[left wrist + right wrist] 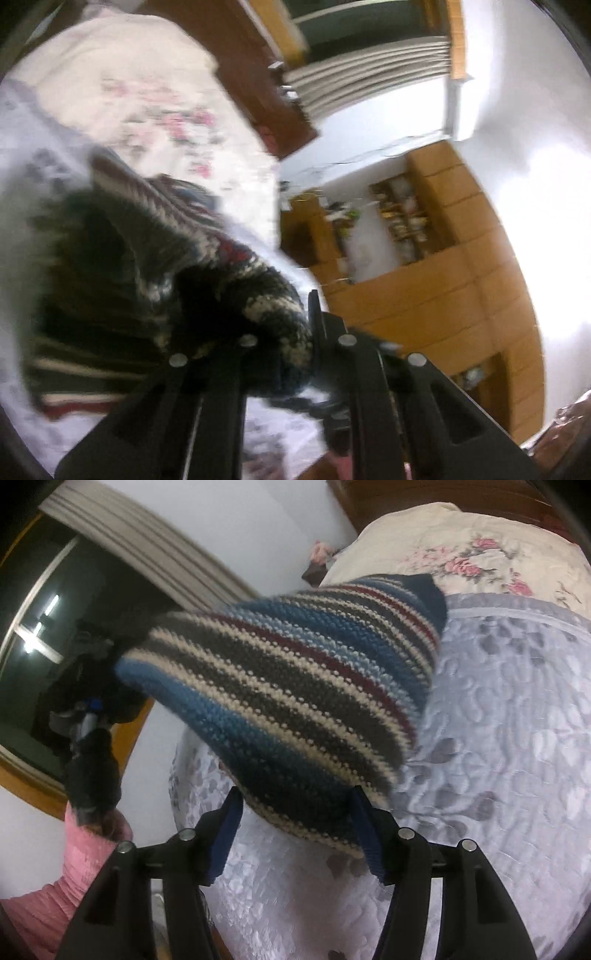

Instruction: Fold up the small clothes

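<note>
Striped knit garment (280,701) aloft between both tools: left (284,328) clamped, right (295,834) apart.

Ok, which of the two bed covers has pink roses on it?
The cream quilted cover at the far end, by the brown wooden headboard. The nearer lavender satin cover shows only grey leaf shapes.

Grey leaf-patterned bedspread (498,738) over bed. Cream floral quilt (480,554) beyond it. Wooden shelving (424,266) with small items by white wall. Dark window (55,627).
</note>
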{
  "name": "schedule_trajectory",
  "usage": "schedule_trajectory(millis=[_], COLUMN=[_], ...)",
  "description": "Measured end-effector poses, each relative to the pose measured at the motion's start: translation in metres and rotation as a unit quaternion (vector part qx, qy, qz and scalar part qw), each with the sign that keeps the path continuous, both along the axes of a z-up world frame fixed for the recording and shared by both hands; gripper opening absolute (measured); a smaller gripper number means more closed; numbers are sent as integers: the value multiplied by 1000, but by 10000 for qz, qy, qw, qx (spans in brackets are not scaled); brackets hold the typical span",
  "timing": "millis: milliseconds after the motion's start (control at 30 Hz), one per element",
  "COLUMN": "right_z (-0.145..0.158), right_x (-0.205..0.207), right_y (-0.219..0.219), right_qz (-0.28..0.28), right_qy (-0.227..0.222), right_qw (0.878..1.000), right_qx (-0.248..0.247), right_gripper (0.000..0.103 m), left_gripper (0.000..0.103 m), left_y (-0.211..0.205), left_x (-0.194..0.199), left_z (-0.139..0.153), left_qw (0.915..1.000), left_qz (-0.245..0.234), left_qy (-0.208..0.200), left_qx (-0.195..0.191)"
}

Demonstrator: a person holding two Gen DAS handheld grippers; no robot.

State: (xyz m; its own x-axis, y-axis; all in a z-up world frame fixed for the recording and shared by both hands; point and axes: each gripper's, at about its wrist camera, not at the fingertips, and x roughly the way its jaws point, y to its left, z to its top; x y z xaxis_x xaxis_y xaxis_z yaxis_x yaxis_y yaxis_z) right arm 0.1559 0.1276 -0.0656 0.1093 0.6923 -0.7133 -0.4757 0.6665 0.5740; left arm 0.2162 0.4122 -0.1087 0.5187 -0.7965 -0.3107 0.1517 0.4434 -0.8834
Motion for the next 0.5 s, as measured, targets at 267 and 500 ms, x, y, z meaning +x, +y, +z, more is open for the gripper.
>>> schedule_trajectory(millis=[267,500], right_z=[-24,-22], right_x=[9,22], right_y=[9,-14], right_qz=[44,-264], right_qy=[416,499], right_qw=[9989,9982], right_qx=[-222,-219], right_gripper=[61,72], left_gripper=[10,70], left_y=[46,35], left_x=[-2,-21], left_z=[-120,-82], left_qw=[9895,9892], left_qz=[254,410], left_qy=[1275,972], left_qx=[626,1017])
